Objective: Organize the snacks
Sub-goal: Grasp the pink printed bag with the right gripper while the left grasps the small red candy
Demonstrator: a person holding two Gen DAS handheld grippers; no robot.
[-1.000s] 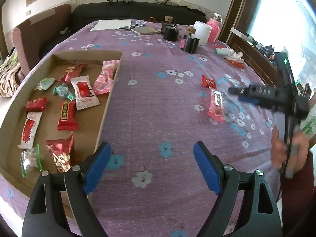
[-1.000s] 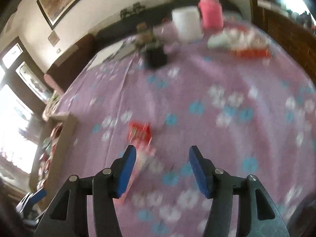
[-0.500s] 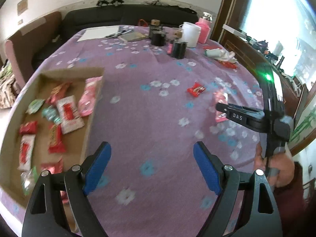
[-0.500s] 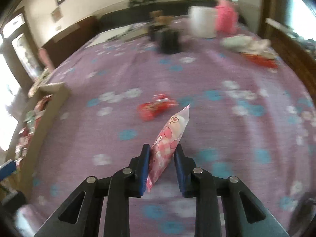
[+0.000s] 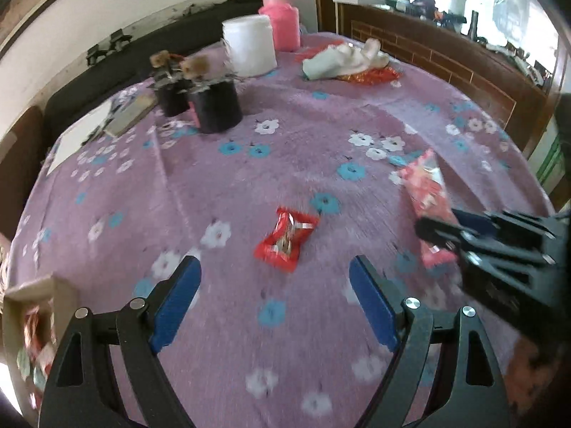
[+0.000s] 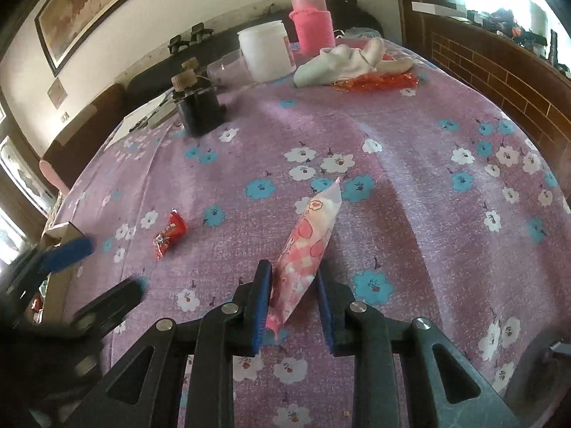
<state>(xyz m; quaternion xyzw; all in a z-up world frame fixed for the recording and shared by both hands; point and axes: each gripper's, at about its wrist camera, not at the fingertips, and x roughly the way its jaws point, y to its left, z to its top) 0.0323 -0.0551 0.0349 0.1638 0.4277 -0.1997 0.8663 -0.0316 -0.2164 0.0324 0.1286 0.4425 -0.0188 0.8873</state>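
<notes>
Over tablecloth: right gripper (image 6: 292, 296) still clamps pink packet (image 6: 307, 246); left gripper (image 5: 274, 303) wide, now nearer red candy (image 5: 287, 237).

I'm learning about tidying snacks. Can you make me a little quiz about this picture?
1. True or false: the right gripper holds the pink snack packet.
2. Which snack lies loose on the tablecloth? A) green candy B) red candy C) banana
3. Fill in: the left gripper is ____ (open/shut).

Key: 1 true; 2 B; 3 open.
</notes>
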